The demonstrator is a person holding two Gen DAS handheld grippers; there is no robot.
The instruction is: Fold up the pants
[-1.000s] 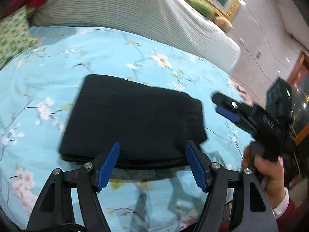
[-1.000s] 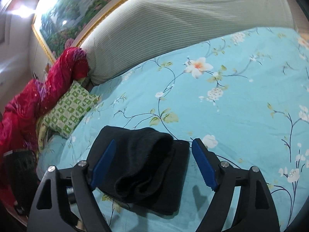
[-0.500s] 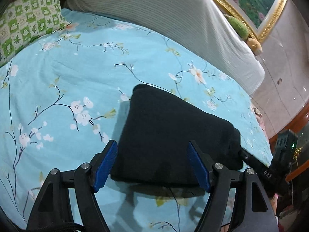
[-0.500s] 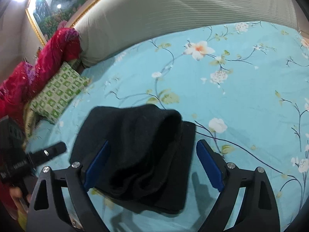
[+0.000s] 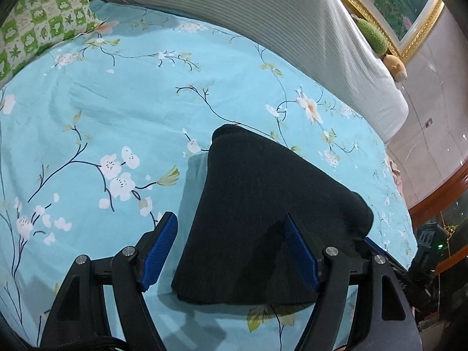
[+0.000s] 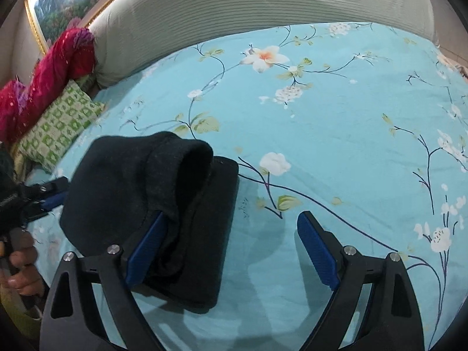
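Note:
The black pants (image 5: pixel 263 213) lie folded into a thick bundle on the light blue floral bed sheet (image 5: pixel 117 122). In the right wrist view the pants (image 6: pixel 140 199) show a rolled top layer over a flat lower layer. My left gripper (image 5: pixel 231 248) is open, its blue pads on either side of the bundle's near end, holding nothing. My right gripper (image 6: pixel 231 248) is open; its left pad lies against the bundle's right side and its right pad is over bare sheet. The left gripper (image 6: pixel 49 196) also shows at the far left of the right wrist view, in a hand.
A grey ribbed bolster (image 5: pixel 263 20) runs along the far side of the bed. A green checked pillow (image 6: pixel 58 125) and a red blanket (image 6: pixel 49 67) lie at the left. A gold-framed painting (image 5: pixel 389 8) hangs behind. The bed's edge falls off at the right (image 5: pixel 403 181).
Both grippers have come closer to the bundle and stayed open. The left view has swung left, so the pants now sit lower right. The pants' top layer looks a little more raised.

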